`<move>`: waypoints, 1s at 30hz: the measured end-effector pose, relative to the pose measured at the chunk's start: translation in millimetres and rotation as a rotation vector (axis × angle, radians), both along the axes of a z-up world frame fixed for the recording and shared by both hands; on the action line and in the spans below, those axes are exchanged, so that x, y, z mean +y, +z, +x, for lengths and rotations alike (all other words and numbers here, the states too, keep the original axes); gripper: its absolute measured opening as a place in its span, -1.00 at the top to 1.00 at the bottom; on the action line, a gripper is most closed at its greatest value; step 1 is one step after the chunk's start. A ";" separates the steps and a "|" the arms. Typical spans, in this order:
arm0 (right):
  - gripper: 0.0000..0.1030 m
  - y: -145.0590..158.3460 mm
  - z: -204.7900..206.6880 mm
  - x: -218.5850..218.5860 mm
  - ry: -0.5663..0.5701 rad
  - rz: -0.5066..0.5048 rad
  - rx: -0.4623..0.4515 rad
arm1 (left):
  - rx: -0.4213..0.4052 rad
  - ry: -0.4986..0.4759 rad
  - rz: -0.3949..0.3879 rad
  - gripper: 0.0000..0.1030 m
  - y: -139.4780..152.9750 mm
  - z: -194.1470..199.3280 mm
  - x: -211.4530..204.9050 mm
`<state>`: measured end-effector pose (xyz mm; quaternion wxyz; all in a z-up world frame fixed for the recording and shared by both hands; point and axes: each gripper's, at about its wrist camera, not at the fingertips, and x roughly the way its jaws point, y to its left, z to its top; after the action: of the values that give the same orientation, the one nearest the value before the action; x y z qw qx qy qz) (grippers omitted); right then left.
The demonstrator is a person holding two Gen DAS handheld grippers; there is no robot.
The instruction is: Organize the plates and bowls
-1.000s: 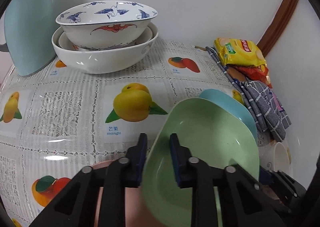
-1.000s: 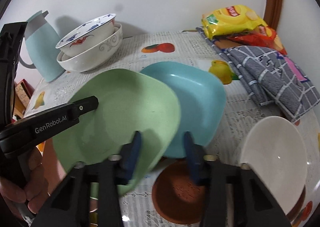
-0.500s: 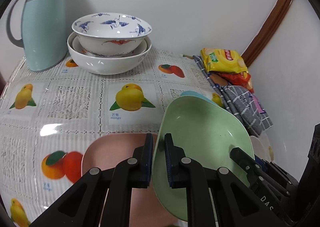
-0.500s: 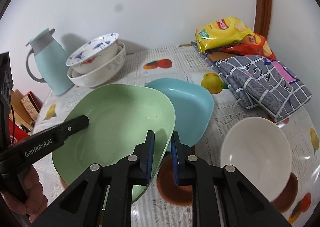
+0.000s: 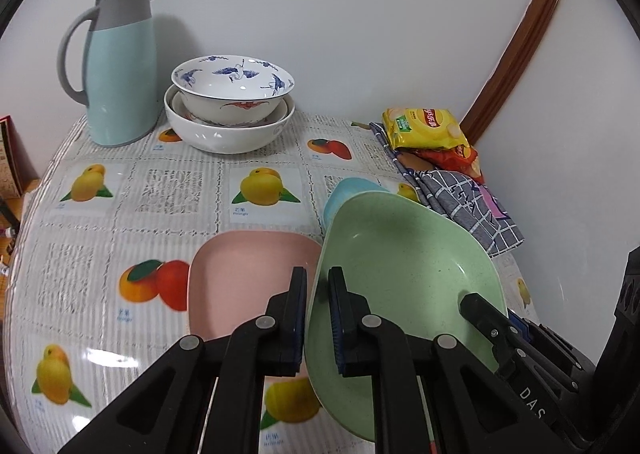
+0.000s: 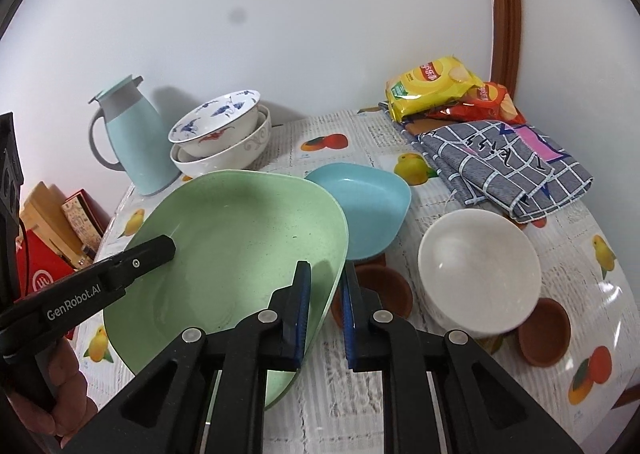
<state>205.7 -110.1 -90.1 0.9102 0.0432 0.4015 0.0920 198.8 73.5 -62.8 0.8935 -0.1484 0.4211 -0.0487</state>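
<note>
Both grippers' jaws clamp the green plate (image 5: 404, 266) rim.

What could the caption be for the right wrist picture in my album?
Both grippers, right gripper and left gripper, clamp the green plate's rims above the fruit-print tablecloth.

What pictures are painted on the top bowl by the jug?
Blue birds inside the top bowl, a red design outside; clearest in the left wrist view.

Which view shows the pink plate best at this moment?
The left wrist view: the pink plate lies open on the tablecloth, only its near edge behind the left tool. In the right wrist view the green plate hides it completely.
</note>
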 end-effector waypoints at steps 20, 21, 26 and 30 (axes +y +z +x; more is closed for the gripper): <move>0.76 13.7 -26.2 32.2 0.086 0.036 -0.043 | -0.024 0.104 0.018 0.78 13.3 -44.6 36.5; 0.76 13.1 -25.3 34.8 0.092 0.038 -0.042 | -0.023 0.112 0.016 0.78 13.0 -44.2 39.9; 0.76 11.2 -16.6 49.4 0.131 0.042 -0.040 | -0.022 0.146 0.010 0.79 10.8 -41.0 54.4; 0.77 10.3 -8.4 61.6 0.155 0.038 -0.040 | -0.021 0.170 0.002 0.79 6.8 -36.8 64.1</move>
<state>197.3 -48.4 -79.8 0.9072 0.0275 0.3835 0.1707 162.1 137.6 -56.1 0.8990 -0.1820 0.3975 0.0261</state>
